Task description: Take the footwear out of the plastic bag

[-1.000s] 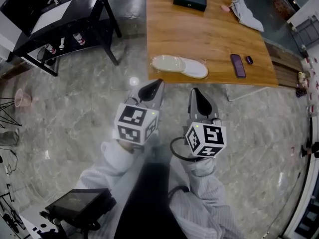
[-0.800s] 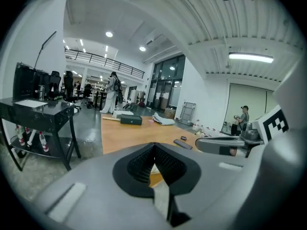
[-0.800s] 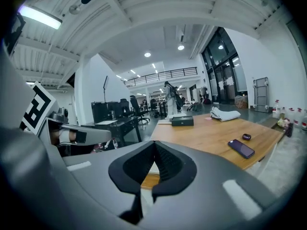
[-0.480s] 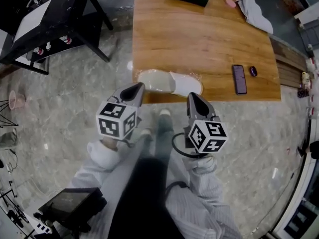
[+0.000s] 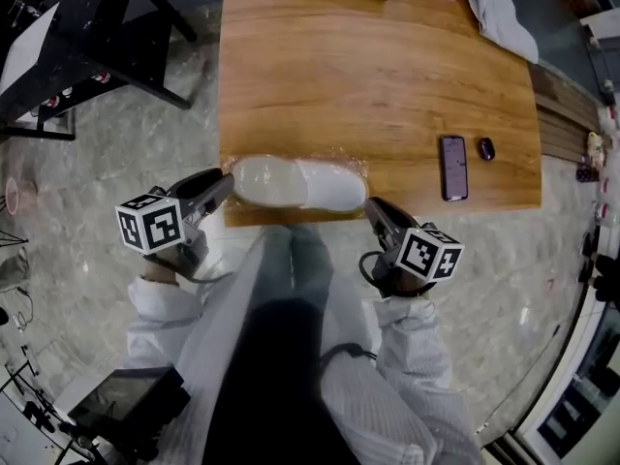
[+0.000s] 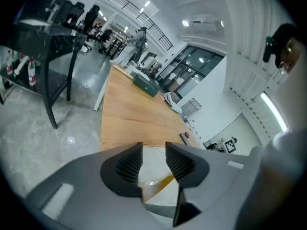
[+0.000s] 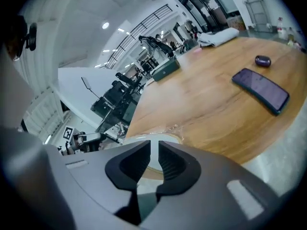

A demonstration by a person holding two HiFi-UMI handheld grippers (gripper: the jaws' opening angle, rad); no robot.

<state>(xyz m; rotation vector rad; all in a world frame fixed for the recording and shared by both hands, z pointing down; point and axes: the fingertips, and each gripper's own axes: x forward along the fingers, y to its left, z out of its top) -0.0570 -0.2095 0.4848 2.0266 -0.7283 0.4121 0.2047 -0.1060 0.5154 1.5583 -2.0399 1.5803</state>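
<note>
head view: approach step. the slippers in their plastic bag lie at the bench edge, lower centre, with the left gripper and right gripper at either end.
left gripper view: its fingers are opening, with nothing clamped and the plastic bag just ahead.
right gripper view: its fingers are opening and empty. the next move likely calls for pinching the plastic, not the slippers. the phone at right lies well apart, so nothing blocks.

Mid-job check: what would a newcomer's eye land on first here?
White slippers in a clear plastic bag lie at the wooden table's near edge. The left gripper and right gripper flank its ends, fingers opening, the bag ahead of them, not between.
</note>
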